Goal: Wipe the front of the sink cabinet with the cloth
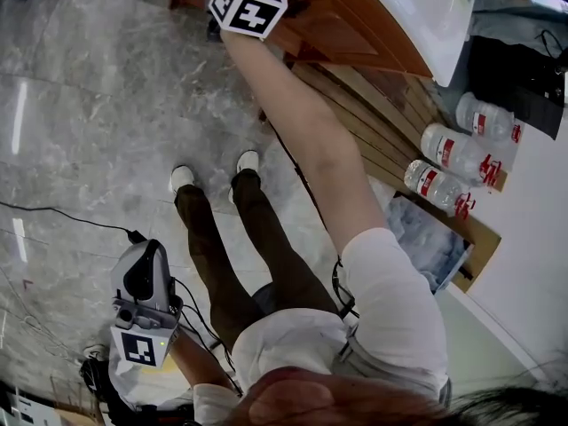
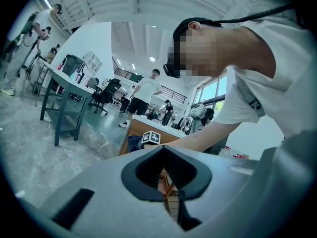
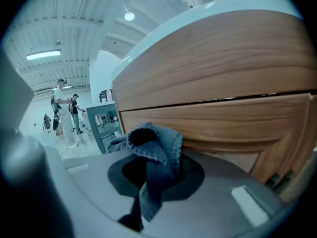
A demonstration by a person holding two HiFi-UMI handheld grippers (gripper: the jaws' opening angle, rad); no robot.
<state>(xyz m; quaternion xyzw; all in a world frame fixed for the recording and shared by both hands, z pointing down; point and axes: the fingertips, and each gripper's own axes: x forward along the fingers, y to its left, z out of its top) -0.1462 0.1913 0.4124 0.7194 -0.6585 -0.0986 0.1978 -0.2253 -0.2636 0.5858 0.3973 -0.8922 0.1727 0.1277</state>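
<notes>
1. Currently judged mid-wipe: noted cloth [image 3: 154, 148] clamped in right gripper [image 3: 148, 185], just beside cabinet [image 3: 223, 73] front.
2. Noted left gripper [image 2: 171, 182] closed, empty, well apart from cabinet.
3. Next, probably: press cloth to cabinet, sweep sideways.

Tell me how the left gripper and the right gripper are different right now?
The right gripper is shut on a blue-grey cloth; the left gripper is shut with nothing between its jaws. The right gripper is stretched out close to the wooden sink cabinet; the left gripper hangs low at the person's side, away from it. Both carry a marker cube, black and white squares on each.
</notes>
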